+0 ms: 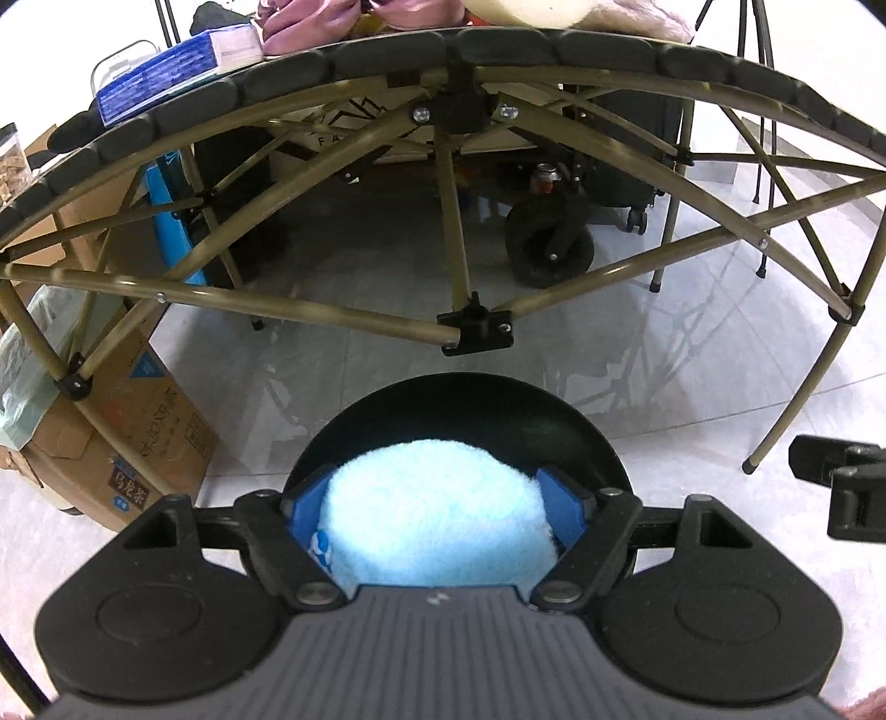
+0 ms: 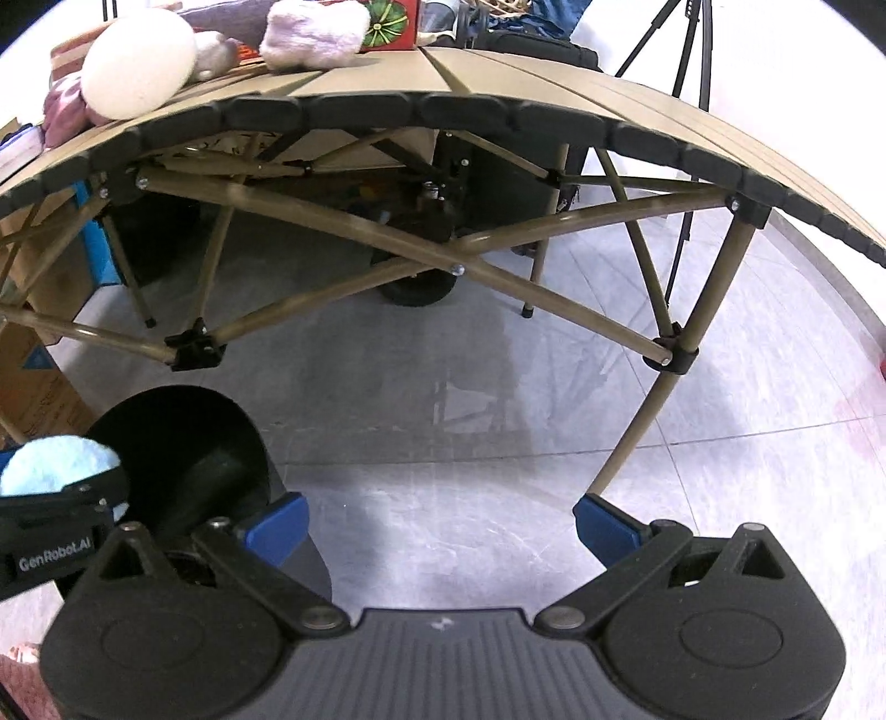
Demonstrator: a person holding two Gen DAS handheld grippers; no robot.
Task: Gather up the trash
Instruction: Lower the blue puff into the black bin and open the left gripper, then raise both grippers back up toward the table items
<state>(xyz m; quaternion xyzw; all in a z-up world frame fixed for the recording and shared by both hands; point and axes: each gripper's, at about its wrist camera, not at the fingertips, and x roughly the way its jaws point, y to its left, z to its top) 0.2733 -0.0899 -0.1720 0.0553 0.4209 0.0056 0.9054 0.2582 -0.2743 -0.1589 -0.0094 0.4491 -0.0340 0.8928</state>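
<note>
Both grippers match: left gripper (image 1: 437,501) and right gripper (image 2: 440,526) have black housings, ribbed grey centre plate, round embossed discs, silver pivot screws, blue finger pads (image 2: 606,526). White "GenRobot.AI" lettering on left unit's side.

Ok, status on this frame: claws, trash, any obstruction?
Left claw holding fluffy light-blue cloth ball over round black bin. Right claw open, empty. Nothing blocking the drop.

This looks like a work room used for recording. A folding camping table (image 2: 498,72) stands on a shiny tiled floor (image 2: 498,443). Cardboard boxes (image 1: 149,437) sit by its left edge, and camera tripods (image 2: 692,50) stand behind it.
</note>
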